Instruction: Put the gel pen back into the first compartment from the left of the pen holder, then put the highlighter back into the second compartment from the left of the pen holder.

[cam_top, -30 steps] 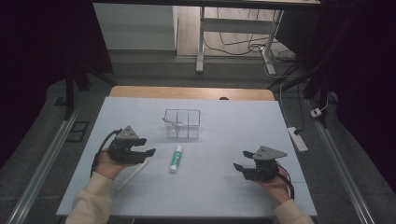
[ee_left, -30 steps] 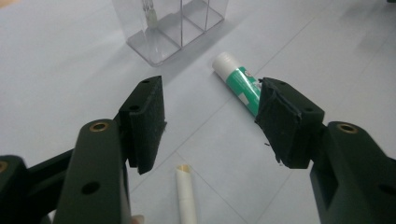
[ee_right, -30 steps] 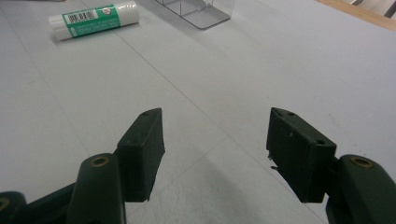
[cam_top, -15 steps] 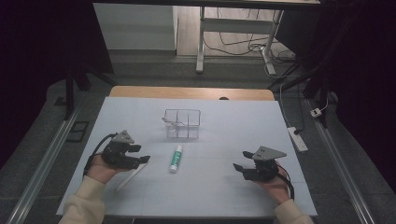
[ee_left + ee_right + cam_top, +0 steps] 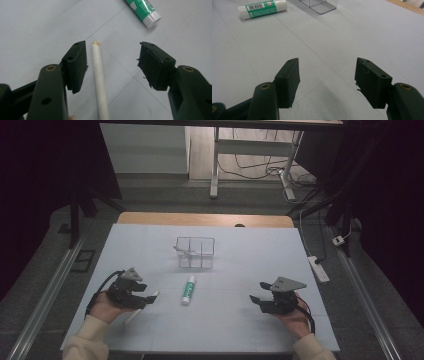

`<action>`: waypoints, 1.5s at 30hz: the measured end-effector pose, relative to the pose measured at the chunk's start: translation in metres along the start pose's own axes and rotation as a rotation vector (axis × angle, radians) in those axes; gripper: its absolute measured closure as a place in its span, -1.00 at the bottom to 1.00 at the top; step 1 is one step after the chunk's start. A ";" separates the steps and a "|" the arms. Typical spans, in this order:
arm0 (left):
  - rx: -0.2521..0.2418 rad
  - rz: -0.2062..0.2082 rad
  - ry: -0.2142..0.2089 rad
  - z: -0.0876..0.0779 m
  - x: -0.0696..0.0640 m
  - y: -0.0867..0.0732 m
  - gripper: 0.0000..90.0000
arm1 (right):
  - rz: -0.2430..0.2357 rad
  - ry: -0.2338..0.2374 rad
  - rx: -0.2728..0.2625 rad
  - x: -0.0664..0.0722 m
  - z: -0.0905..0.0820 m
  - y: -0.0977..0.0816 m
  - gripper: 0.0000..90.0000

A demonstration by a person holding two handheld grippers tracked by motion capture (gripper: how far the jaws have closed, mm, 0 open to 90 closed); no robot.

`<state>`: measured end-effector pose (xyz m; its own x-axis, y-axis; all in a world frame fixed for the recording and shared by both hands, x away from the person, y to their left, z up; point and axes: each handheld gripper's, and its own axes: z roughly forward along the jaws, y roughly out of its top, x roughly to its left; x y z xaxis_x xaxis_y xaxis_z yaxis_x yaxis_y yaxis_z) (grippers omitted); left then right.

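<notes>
We hold our left gripper [image 5: 145, 296] low over the near left part of the pale blue table [image 5: 240, 250], its jaws spread apart and clamping nothing. In the left gripper view a slim white stick [image 5: 100, 77] lies flat on the table between the open jaws, closer to the jaw at the left of that view and apart from both pads; in the high view it pokes out from under the gripper, slanting toward the near edge. To its right, near the middle of the table, lies a green and white glue stick [image 5: 188, 289], well apart from the jaws. Just beyond it stands a clear divided box [image 5: 196, 252]. Our right gripper [image 5: 255, 301] rests at the near right, jaws likewise wide and empty over bare table.
</notes>
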<state>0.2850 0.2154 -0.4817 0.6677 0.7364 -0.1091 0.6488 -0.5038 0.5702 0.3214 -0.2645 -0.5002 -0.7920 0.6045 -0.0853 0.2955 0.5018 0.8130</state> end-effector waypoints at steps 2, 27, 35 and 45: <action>0.012 -0.006 0.019 0.002 0.000 0.000 -0.12 | 0.001 0.001 -0.001 0.000 0.000 0.000 -0.19; 0.190 -0.036 0.078 0.037 0.005 -0.004 -0.13 | -0.002 -0.002 0.000 -0.001 -0.001 0.000 -0.19; 0.202 -0.046 0.092 0.039 0.009 -0.006 0.21 | 0.000 -0.001 0.000 -0.001 -0.001 0.000 -0.19; 0.217 -0.014 0.101 0.040 0.004 -0.004 0.73 | -0.001 -0.004 0.000 -0.001 -0.001 0.000 -0.19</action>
<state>0.2996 0.2022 -0.5169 0.6251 0.7801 -0.0273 0.7283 -0.5703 0.3799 0.3215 -0.2655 -0.4996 -0.7904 0.6063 -0.0881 0.2946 0.5022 0.8131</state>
